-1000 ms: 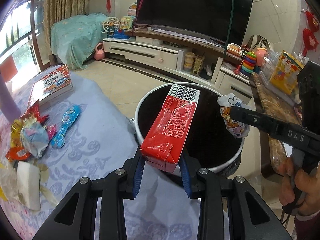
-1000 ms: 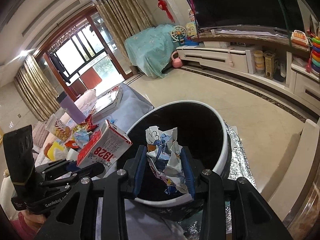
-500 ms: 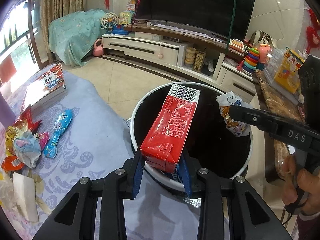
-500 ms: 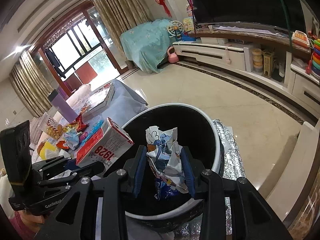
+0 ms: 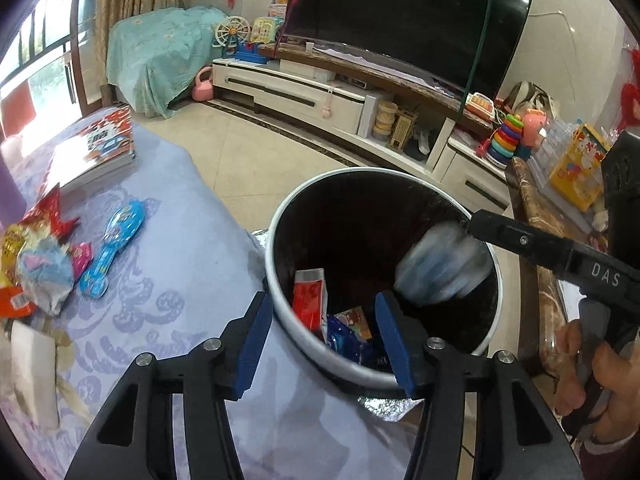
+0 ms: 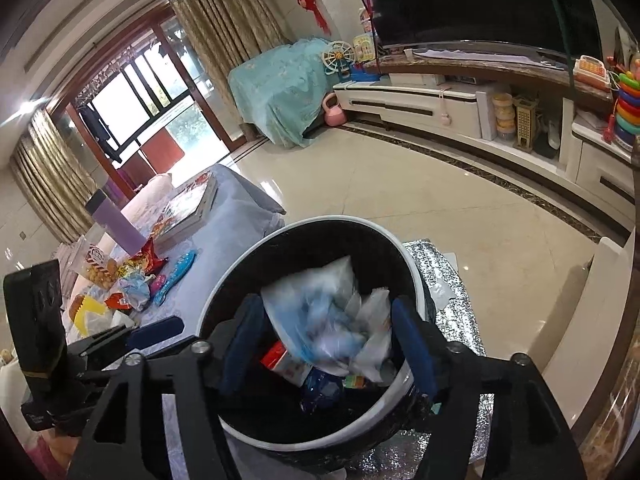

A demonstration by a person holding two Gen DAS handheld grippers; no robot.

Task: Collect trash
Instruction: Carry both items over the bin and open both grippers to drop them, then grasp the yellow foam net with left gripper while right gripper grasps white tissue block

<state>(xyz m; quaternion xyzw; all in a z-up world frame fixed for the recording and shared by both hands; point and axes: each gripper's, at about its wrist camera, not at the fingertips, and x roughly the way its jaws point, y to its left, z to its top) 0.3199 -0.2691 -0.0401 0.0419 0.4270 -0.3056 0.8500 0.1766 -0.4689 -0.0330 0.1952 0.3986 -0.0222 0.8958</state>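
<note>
A living room with a glossy tile floor, a large dark television (image 5: 404, 20) on a long white media console (image 5: 320, 100), and a table under a lavender patterned cloth (image 5: 160, 280) in the foreground. Beside the table edge stands a round trash bin (image 5: 492, 264) with a white rim and black inside.

In the bin lie the red carton (image 5: 310, 300), tipped against the wall at about 8 o'clock, and blue and orange wrappers (image 5: 352, 332) near 6 o'clock. A crumpled white-and-blue wrapper (image 6: 332, 320) is blurred in the air over the bin's mouth, free of both pads.

On the cloth at 9 o'clock from the bin sit a heap of snack wrappers (image 5: 36, 268), a blue toy-shaped packet (image 5: 112, 252) and a picture book (image 5: 96, 152). The only readable writing is "DAS" on the right gripper's body.

The left gripper (image 5: 324, 336) has just been opening; its blue pads stand apart over the near rim with nothing between them. The right gripper (image 6: 332, 344) has likewise just been opening, jaws wide, the loose wrapper between them but untouched. A hand (image 5: 596, 380) grips its handle.
</note>
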